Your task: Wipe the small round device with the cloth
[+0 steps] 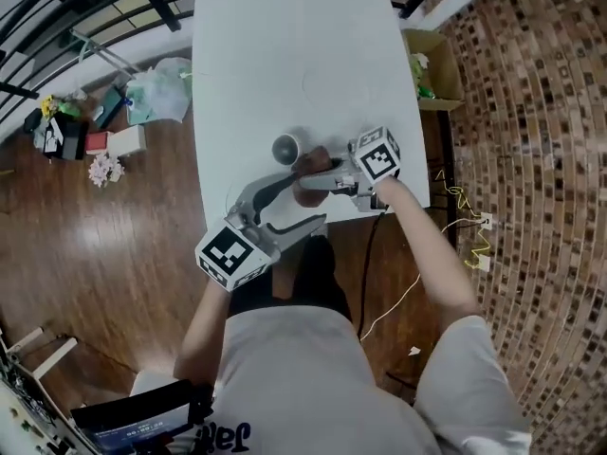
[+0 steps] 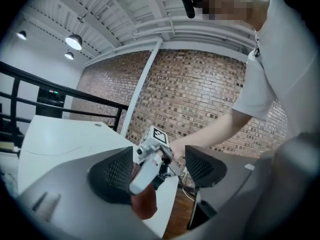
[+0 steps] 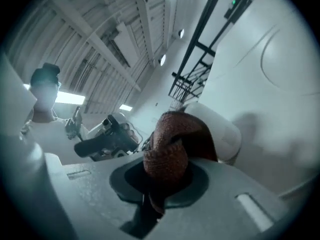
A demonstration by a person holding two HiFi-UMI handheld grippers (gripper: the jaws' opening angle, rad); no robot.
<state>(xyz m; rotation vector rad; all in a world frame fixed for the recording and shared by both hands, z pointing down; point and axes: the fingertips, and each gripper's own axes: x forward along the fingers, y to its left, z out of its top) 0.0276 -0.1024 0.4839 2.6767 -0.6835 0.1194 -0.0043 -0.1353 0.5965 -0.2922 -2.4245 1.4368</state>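
The small round white-and-grey device (image 1: 286,147) stands upright and unheld on the white table (image 1: 285,45), towards its near edge. The bunched reddish-brown woven cloth (image 3: 167,149) is just on its near side and seems to touch its wall, though the contact is hard to confirm. The right gripper (image 3: 160,186) is clamped on that cloth, which bulges out past the jaw tips. The left gripper (image 2: 160,171) comes in from the near left with its jaws apart and nothing pressed between them, one jaw tip close beside the device. Since nothing steadies the device, a firm stroke with the cloth could probably slide it or tip it over, and the near table edge is not far off. The wad is thick and uneven, so a stroke off its centre might bring a hard jaw against the device rather than fabric, or drag the cloth loose from the grip. The two grippers are also crowded together here and could knock each other. Further out, an open brown cardboard box (image 1: 446,55) sits on the floor by the table's far right side, holding something green and white that I cannot identify. A pale green plastic bag (image 1: 163,88) lies on the wooden floor to the left, its contents hidden.
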